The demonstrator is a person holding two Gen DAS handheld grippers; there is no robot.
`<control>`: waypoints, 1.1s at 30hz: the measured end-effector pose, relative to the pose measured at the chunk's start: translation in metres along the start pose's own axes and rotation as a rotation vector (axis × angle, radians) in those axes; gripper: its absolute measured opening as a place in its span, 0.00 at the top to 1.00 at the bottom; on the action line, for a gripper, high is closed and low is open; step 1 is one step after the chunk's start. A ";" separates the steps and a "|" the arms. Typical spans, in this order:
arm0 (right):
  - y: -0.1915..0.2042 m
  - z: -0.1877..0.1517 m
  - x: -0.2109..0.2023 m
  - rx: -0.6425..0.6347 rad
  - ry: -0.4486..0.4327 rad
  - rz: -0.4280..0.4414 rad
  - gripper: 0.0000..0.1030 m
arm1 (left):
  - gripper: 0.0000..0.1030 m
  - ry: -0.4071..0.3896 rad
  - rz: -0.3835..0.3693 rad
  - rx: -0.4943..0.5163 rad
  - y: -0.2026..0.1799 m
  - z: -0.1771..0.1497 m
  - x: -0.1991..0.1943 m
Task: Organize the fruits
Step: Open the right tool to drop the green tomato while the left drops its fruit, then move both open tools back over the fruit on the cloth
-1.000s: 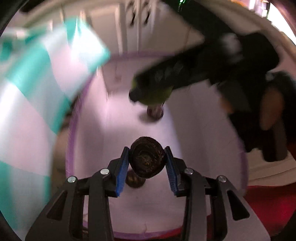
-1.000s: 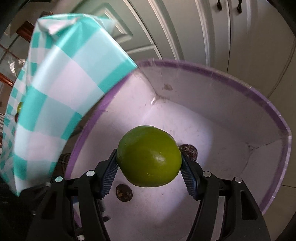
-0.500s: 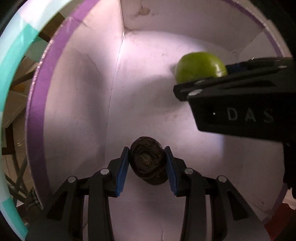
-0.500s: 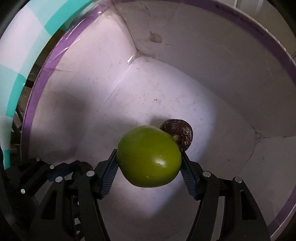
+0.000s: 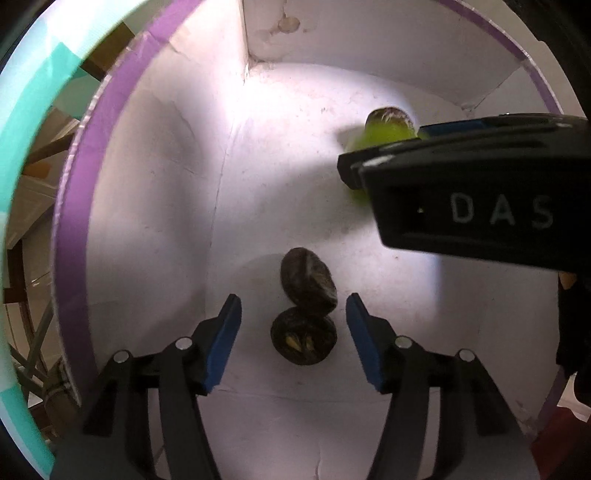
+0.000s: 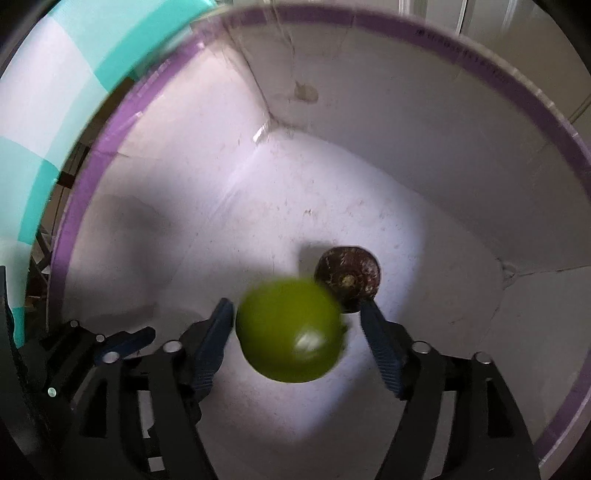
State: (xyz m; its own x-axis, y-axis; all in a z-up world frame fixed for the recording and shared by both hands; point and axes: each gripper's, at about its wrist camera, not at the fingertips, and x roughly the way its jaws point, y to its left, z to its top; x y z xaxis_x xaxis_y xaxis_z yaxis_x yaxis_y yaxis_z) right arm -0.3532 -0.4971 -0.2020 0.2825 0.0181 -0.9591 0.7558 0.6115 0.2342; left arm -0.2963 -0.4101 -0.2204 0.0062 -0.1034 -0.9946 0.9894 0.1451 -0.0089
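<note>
Both grippers are inside a white box with a purple rim. My left gripper is open above two dark brown wrinkled fruits lying touching on the box floor. My right gripper is open; a blurred green fruit sits between its fingers, apart from the right pad. Another dark fruit lies just beyond it. In the left wrist view the right gripper's body crosses from the right, with the green fruit and that dark fruit past it.
A teal and white checked cloth hangs at the left outside the box. White cabinet doors stand behind the box. The box walls close in on all sides of both grippers.
Both grippers opened. The left one let go of its dark fruit, which now lies on the floor by another. The right one released the green fruit, now blurred with motion.
</note>
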 end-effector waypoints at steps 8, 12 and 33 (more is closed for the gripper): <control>-0.014 -0.004 -0.092 -0.026 -0.187 -0.017 0.26 | 0.23 -0.262 0.087 0.142 -0.024 -0.039 -0.067; -0.006 -0.009 -0.163 -0.010 -0.380 0.016 0.25 | 0.23 -0.523 0.156 0.145 -0.028 -0.066 -0.134; 0.396 -0.029 -0.156 -0.702 -0.475 0.218 0.15 | 0.01 -0.828 0.449 -1.194 0.323 -0.325 -0.331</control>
State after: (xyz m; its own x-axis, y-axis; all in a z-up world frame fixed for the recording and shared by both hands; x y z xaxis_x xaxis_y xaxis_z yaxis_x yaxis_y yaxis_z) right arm -0.1151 -0.2354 0.0353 0.7128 -0.0448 -0.7000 0.1622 0.9814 0.1024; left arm -0.0263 -0.0089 0.0724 0.7445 -0.2819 -0.6052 0.1923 0.9586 -0.2099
